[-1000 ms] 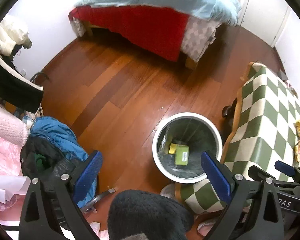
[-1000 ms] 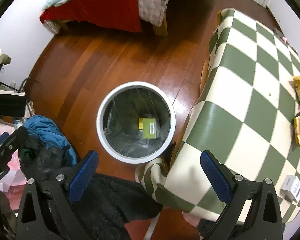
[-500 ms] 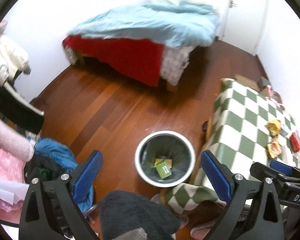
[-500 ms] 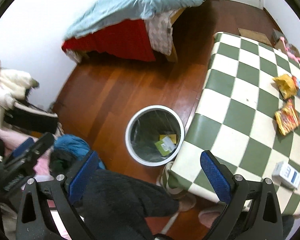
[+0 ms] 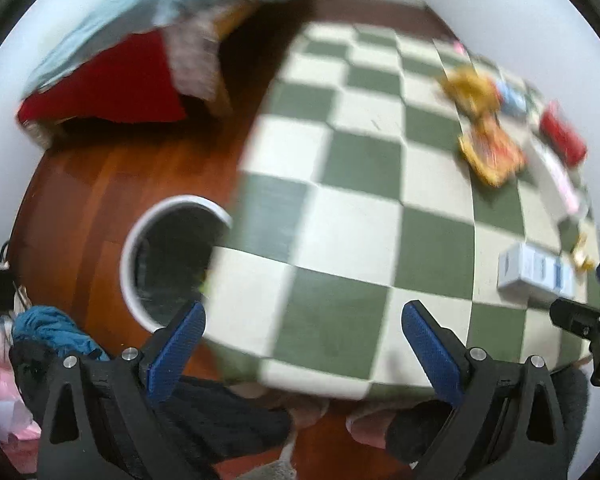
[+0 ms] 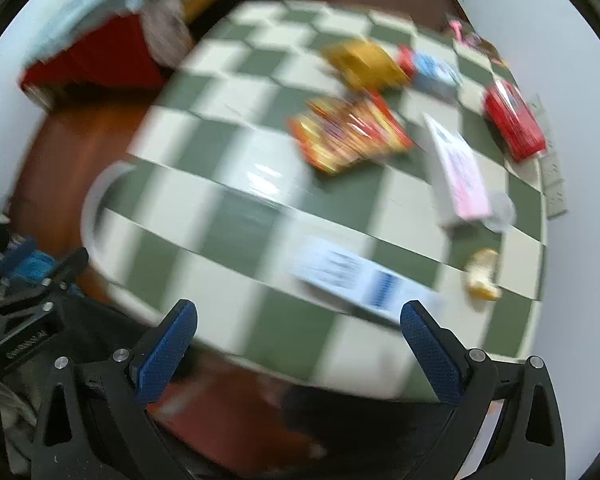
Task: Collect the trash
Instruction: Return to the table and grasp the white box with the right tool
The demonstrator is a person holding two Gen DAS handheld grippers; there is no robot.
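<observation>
Both views are motion-blurred. A white-rimmed bin [image 5: 140, 248] stands on the floor left of a green-and-cream checkered table [image 5: 360, 208]. On the table lie an orange-yellow snack wrapper [image 6: 348, 132], a yellow bag [image 6: 364, 62], a red packet [image 6: 514, 122], a pink-and-white box [image 6: 458, 168], a white-and-blue box [image 6: 360, 276] and a small yellow scrap [image 6: 482, 274]. My left gripper [image 5: 304, 340] is open and empty over the table's near edge. My right gripper [image 6: 298, 338] is open and empty above the table, near the white-and-blue box.
A bed [image 5: 112, 80] with red skirt and light blue duvet stands at the back left. Blue and dark clothes [image 5: 48, 332] pile on the floor at the left. A white wall [image 6: 572, 80] borders the table's right side.
Both grippers have swung right, from over the bin to over the table. The trash on the table now fills the views, and the bin has slid to the left edge.
</observation>
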